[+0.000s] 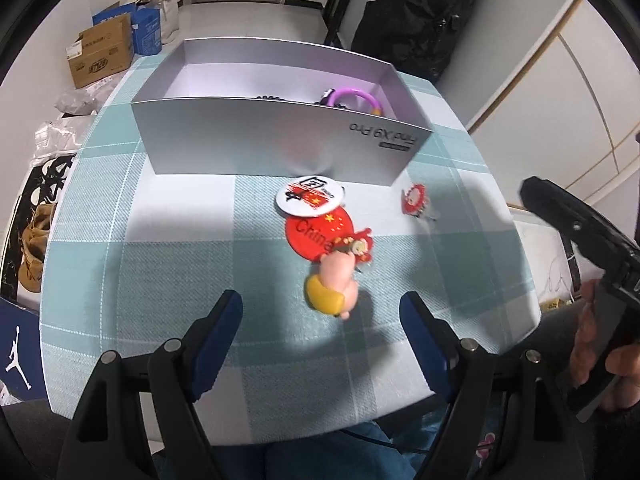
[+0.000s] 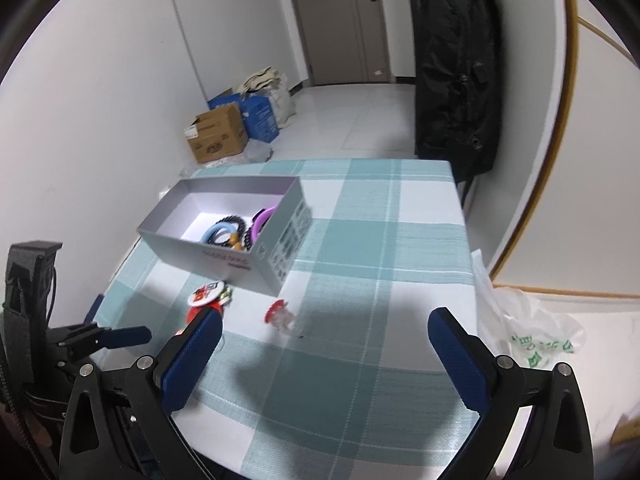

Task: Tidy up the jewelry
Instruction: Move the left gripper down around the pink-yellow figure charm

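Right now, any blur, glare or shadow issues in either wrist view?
Left wrist: sharp at centre, fisheye bends the grey box; tool shadow falls beside the pig figure. Right wrist: softer overall, small red charm smeared, bright patch on the box floor.

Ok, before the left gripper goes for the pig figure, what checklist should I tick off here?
1. Left gripper open: ok, jaws spread wide.
2. Pig figure lined up between the fingers: ok, just ahead of the tips, untouched.
3. Pig figure free of neighbours: not ok, it overlaps the red China badge.
4. Silver box open and reachable: ok, bracelets already inside.
5. Right gripper out of the way: ok, open, empty, off to the side.
6. Remaining loose items located: ok, white badge and small red charm lie on the tablecloth.
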### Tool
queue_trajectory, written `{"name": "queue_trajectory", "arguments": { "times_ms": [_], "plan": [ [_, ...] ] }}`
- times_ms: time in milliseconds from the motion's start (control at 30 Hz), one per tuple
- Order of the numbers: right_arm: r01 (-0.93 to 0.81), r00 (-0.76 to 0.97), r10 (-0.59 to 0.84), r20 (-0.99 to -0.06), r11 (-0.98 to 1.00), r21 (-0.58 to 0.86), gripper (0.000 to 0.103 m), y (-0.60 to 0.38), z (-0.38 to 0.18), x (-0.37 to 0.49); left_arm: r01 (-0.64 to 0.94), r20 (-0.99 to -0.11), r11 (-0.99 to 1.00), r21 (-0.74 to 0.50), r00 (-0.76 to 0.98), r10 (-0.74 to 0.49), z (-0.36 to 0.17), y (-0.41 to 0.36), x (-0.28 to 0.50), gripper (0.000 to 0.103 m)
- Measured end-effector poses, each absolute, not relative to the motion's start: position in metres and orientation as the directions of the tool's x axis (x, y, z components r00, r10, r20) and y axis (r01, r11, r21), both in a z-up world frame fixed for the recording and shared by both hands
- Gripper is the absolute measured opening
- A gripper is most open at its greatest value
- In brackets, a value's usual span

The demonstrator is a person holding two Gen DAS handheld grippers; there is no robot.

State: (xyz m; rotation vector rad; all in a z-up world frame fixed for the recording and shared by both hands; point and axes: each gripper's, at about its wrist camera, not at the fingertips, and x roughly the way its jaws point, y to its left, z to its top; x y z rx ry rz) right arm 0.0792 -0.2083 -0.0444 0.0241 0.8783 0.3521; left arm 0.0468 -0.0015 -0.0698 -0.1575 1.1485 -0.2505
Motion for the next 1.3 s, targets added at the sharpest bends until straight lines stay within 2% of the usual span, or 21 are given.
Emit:
{"name": "queue_trajectory", "arguments": {
  "times_ms": [67,133,200,300,833,1167,1233,1300],
  "plan": [
    [-0.278,0.594,0.302,-0.746,0.947,0.162,0.103,-0.211,-0.043,0.080,0.109,-0.889,0.966,-0.234,0.379,-0.258,-0.074,-0.002,0.049,0.067],
    [-0.275,0.594,0.300,-0.747,0.948,0.162,0.103,-0.212,-0.043,0.080,0.121,-0.886,0.966,-0.228,0.386,-0.257,-0.073,-0.005,0.048,0.049],
    [-0.272,0.594,0.294,-0.749,0.949,0.156,0.103,-0.213,-0.044,0.080,0.147,-0.885,0.956,-0.254,0.364,-0.291,-0.074,-0.009,0.047,0.037],
    [-0.268,0.593,0.288,-0.752,0.951,0.153,0.103,-0.213,-0.045,0.080,0.194,-0.893,0.961,-0.196,0.370,-0.257,-0.074,-0.017,0.043,0.022],
    [-0.270,0.573,0.318,-0.755,0.944,0.192,0.103,-0.213,-0.049,0.081,0.243,-0.887,0.950,-0.197,0.369,-0.279,-0.063,-0.016,0.030,0.022],
    [-0.334,0.493,0.450,-0.745,0.888,0.316,0.102,-0.197,-0.057,0.083,0.145,-0.817,0.947,-0.286,0.479,-0.320,-0.036,0.021,0.031,0.022],
    [-0.356,0.462,0.478,-0.747,0.871,0.338,0.098,-0.189,-0.061,0.083,0.128,-0.806,0.948,-0.291,0.502,-0.315,-0.032,0.024,0.032,0.022],
    [-0.386,0.424,0.506,-0.751,0.851,0.355,0.085,-0.177,-0.065,0.080,0.119,-0.790,0.947,-0.298,0.527,-0.314,-0.028,0.027,0.032,0.022]
  ]
}}
